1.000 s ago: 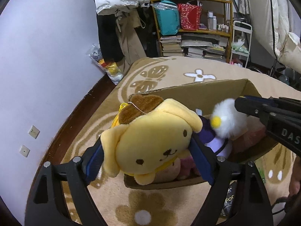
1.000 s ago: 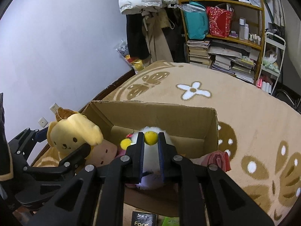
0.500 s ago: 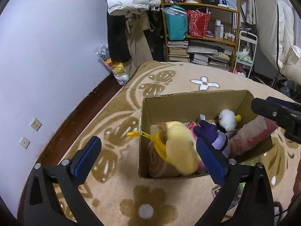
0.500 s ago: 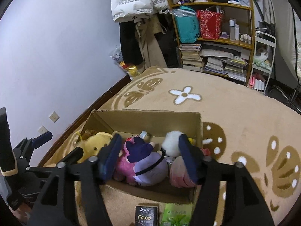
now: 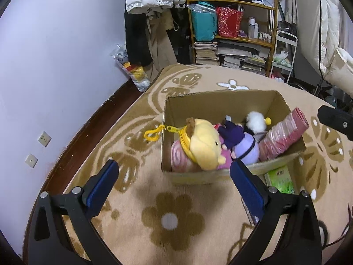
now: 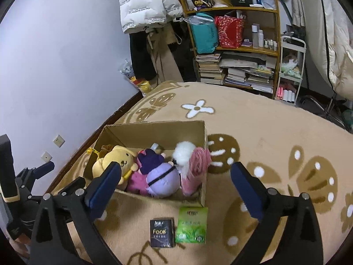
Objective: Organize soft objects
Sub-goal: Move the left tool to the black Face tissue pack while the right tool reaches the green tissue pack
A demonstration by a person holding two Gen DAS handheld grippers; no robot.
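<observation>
Two wrist views of a cardboard box point(image 5: 284, 107) standing on a beige flower-patterned carpet point(image 6: 264, 132). The left tongs point(image 5: 174, 182) stand spread wide above the carpet on the near side of the box, with nothing between the blue pads point(image 5: 100, 187). The right tongs point(image 6: 175, 182) are also spread wide and empty, their jaws having just been opening; the near part of the box lies in the gap between them without touching either pad.

Inside the box, from its left end to its right: a yellow dog plush point(image 5: 206, 144) lying on a pink swirl cushion point(image 5: 178, 158), its yellow clip point(image 5: 152, 133) hanging out over the left wall; a pink plush point(image 6: 136, 182) partly buried under its neighbours; a purple plush point(image 6: 162, 177) with a dark hood; a white fluffy plush point(image 5: 256, 122) with a small yellow ball; and a pink rolled bundle point(image 5: 284, 135) leaning over the right-hand corner.

On the carpet just beside the near wall of the box lie a green packet point(image 6: 192, 224) and a black packet point(image 6: 161, 233), side by side. A bookshelf point(image 6: 240, 48) and hanging clothes point(image 5: 145, 22) fill the far wall.
</observation>
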